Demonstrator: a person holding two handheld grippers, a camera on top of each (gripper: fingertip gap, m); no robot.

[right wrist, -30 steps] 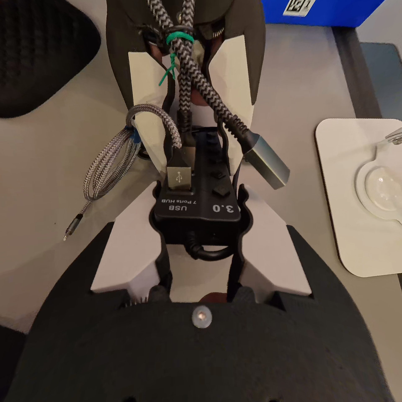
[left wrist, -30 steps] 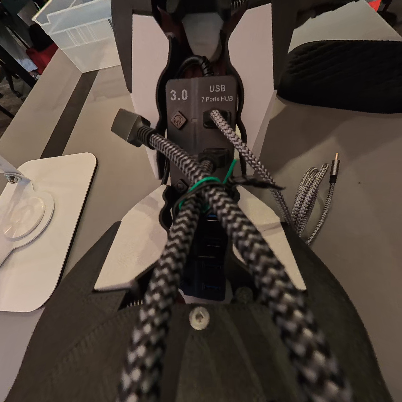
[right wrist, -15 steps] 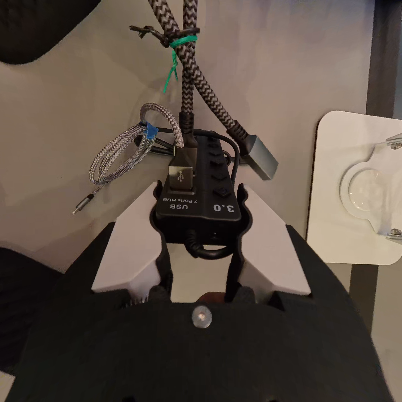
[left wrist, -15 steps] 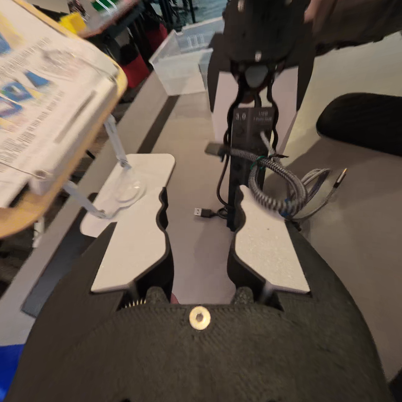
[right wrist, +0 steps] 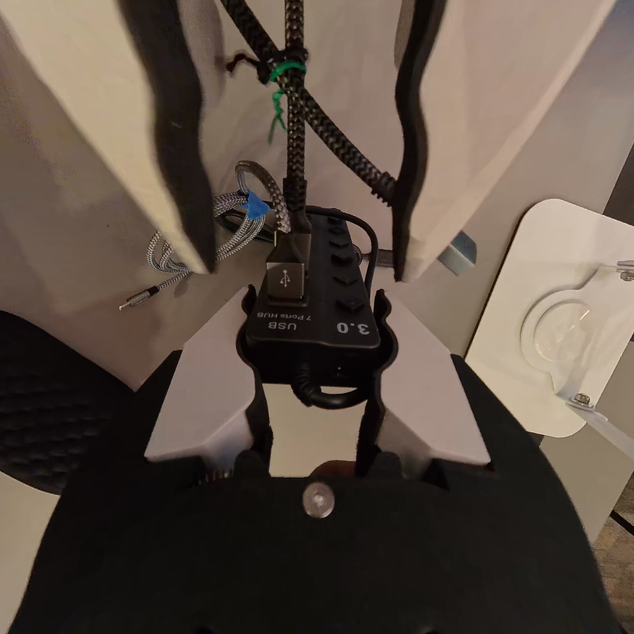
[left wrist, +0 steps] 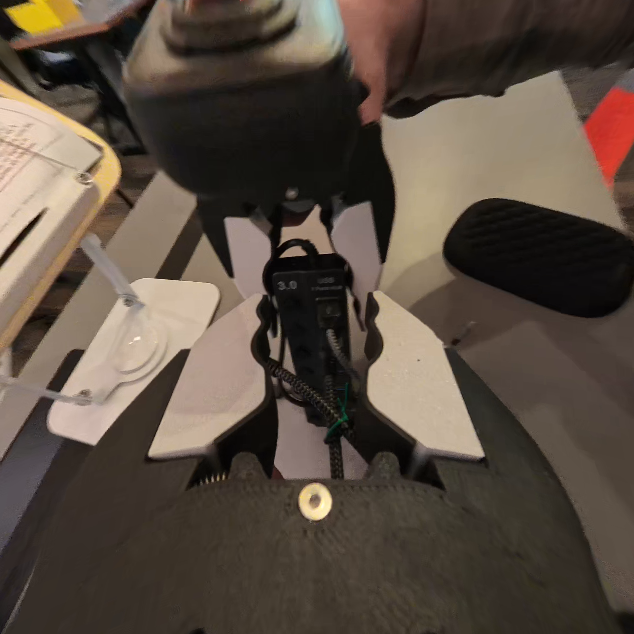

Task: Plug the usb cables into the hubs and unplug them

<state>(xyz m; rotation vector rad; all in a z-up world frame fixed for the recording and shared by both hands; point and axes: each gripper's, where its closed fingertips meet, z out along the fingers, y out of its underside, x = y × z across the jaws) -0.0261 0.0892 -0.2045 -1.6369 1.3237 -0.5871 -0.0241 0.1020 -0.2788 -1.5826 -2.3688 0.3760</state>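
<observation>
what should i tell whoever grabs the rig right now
Right gripper: shut on the black seven-port USB hub, gripping its labelled end.
Left gripper: open, fingers either side of the hub, holding nothing.
Done: a silver USB-A plug on the grey braided cable sits in the end port; a dark braided cable is in the next.
Left: its loose grey plug and unplugging.

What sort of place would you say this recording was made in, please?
Probably an office or lab workstation: a grey desk carries a black USB hub with braided cables, a black mesh chair stands alongside, and a clear document stand holds printed sheets.
</observation>
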